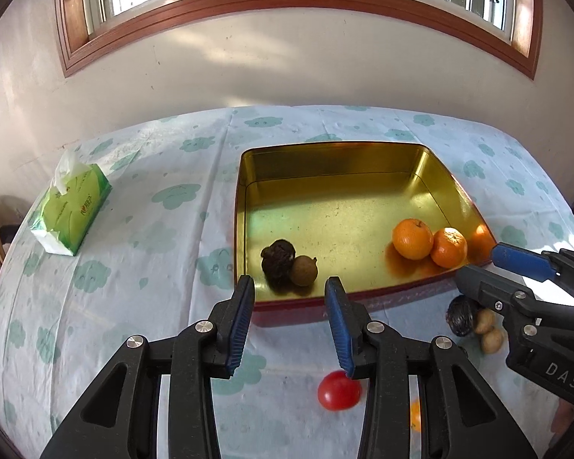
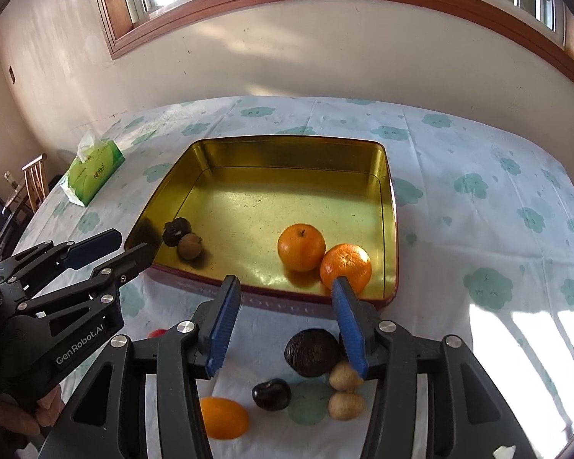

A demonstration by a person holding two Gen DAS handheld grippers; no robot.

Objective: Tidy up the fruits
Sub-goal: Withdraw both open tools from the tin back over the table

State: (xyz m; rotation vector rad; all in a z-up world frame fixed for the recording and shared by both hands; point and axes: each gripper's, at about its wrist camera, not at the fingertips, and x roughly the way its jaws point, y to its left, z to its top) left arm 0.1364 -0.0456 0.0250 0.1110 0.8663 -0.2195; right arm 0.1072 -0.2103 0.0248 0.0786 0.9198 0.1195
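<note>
Left wrist view: the left gripper [image 1: 290, 287] hangs over the near edge of the gold tray [image 1: 248, 199], jaws parted and nothing between them. Just inside the tray's near left corner sit a dark wrinkled fruit [image 1: 277, 258] and a brown round fruit [image 1: 303, 270], touching. Two oranges [image 1: 412, 238] lie together at the near right corner. On the tablecloth [image 1: 153, 229] in front of the tray's near edge lies a red tomato [image 1: 338, 395]. Right wrist view — the right gripper [image 2: 285, 287] is likewise parted and empty above the near rim; under it on the cloth rest an avocado [image 2: 312, 352], two small tan fruits [image 2: 344, 405], a dark plum-like fruit [image 2: 271, 394] and a small orange fruit [image 2: 224, 417]. A green tissue pack [image 1: 70, 212] lies near the cloth's far left edge.
</note>
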